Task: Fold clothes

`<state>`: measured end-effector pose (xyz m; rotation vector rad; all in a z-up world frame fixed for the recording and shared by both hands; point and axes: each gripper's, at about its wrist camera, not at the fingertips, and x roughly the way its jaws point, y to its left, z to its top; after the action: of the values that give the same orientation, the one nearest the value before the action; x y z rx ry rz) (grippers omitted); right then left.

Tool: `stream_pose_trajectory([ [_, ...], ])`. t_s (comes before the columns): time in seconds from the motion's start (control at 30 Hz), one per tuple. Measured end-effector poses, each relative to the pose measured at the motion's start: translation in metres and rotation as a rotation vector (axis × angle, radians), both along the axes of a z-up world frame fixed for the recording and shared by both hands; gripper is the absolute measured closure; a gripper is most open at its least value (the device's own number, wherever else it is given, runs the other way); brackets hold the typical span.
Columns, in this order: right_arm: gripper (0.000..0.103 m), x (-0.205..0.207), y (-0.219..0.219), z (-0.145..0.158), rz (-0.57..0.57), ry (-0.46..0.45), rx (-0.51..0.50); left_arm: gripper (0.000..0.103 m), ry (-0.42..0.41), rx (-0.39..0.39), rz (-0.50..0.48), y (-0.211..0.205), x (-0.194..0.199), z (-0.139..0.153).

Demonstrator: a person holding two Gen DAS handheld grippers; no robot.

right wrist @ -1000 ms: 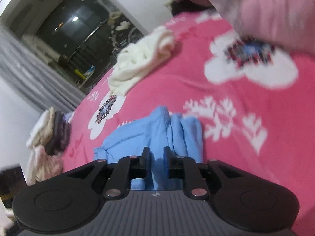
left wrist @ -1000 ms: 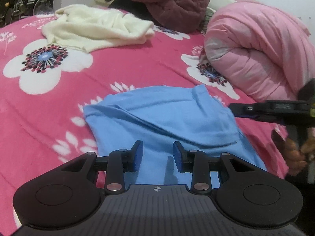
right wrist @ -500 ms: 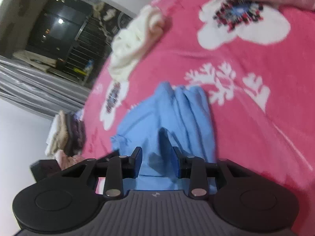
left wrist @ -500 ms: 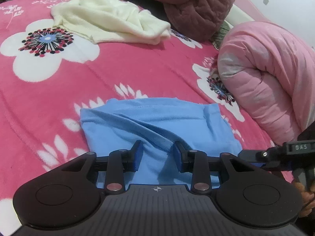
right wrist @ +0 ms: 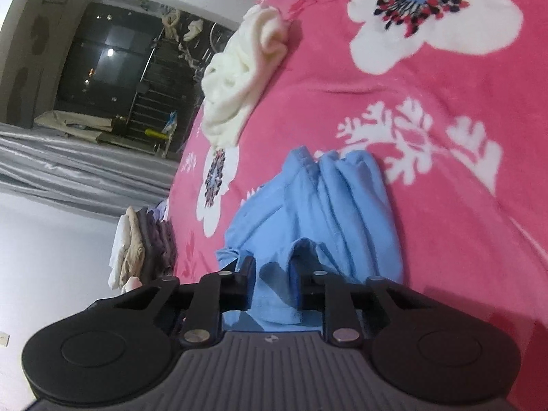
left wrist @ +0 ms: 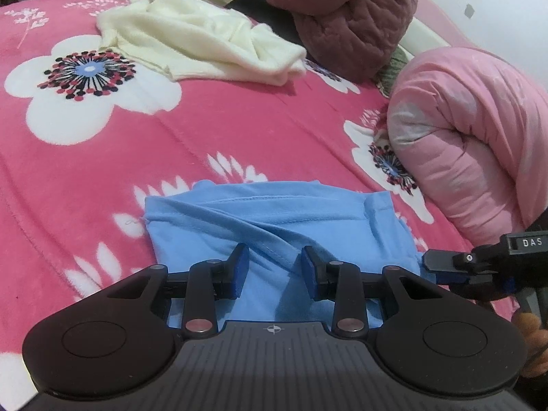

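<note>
A light blue garment (left wrist: 274,212) lies crumpled on the pink floral blanket (left wrist: 102,171). My left gripper (left wrist: 272,267) hovers over its near part, open, and a raised fold of the cloth runs under the gap without being pinched. My right gripper (left wrist: 428,263) reaches in at the garment's right edge. In the right wrist view the blue garment (right wrist: 325,205) is bunched in pleats. A lifted fold stands between the jaws of my right gripper (right wrist: 273,274), which are closing. A shadowed gap remains beside the left pad.
A cream garment (left wrist: 205,44) lies loose at the far side of the bed. A rolled pink quilt (left wrist: 472,137) and a maroon quilted jacket (left wrist: 352,17) fill the far right. A stack of folded clothes (right wrist: 144,246) sits at the bed's edge. A hand (left wrist: 534,342) holds the right gripper.
The right gripper rolled and sank to the garment's right edge; its jaws widened, then narrowed around a fold. The left view tilted, and the garment's far edge now lies straighter.
</note>
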<state>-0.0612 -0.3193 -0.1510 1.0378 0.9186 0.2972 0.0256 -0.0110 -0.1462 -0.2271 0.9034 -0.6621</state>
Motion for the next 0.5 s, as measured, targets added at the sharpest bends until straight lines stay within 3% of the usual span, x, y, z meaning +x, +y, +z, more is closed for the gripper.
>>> stream_pose_trajectory([
  [0.17, 0.099, 0.009, -0.004, -0.005, -0.020, -0.024, 0.051, 0.070, -0.018, 0.008, 0.029, 0.002, 0.000, 0.000],
  [0.3, 0.100, 0.009, -0.022, -0.005, -0.118, -0.083, 0.160, 0.070, -0.033, 0.015, 0.052, 0.003, 0.000, 0.000],
  [0.5, 0.099, 0.018, -0.043, -0.034, -0.256, -0.038, 0.326, 0.070, -0.037, 0.014, 0.089, 0.006, 0.005, 0.000],
])
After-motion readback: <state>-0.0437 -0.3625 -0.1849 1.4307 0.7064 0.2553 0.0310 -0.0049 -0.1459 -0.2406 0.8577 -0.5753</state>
